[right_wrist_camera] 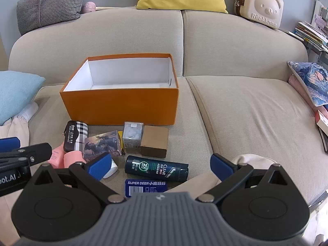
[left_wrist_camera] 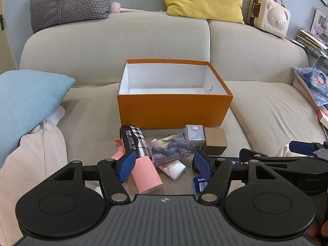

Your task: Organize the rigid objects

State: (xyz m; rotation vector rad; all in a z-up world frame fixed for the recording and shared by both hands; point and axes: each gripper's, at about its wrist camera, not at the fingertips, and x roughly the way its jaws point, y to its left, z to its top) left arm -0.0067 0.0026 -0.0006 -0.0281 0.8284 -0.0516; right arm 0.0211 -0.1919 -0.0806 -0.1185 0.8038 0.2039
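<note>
In the left wrist view, the left gripper [left_wrist_camera: 164, 164] is being held with its jaws spread and nothing between the pads, poised above the cluster of small items lying on the sofa cushion [left_wrist_camera: 92, 127] just in front of the orange box [left_wrist_camera: 174, 110], which is standing open and appears empty. The pink cylinder [left_wrist_camera: 146, 176] is lying nearest the left pad, so a first grasp is probably best made across its round body, with the plaid case [left_wrist_camera: 134, 141] touching it being kept undisturbed. In the right wrist view, the right gripper [right_wrist_camera: 162, 164] is likewise being held released, its pads framing the dark shampoo bottle [right_wrist_camera: 156, 169]; the bottle is best being pinched across its middle, clear of the blue tin [right_wrist_camera: 146, 186] just beside it.
</note>
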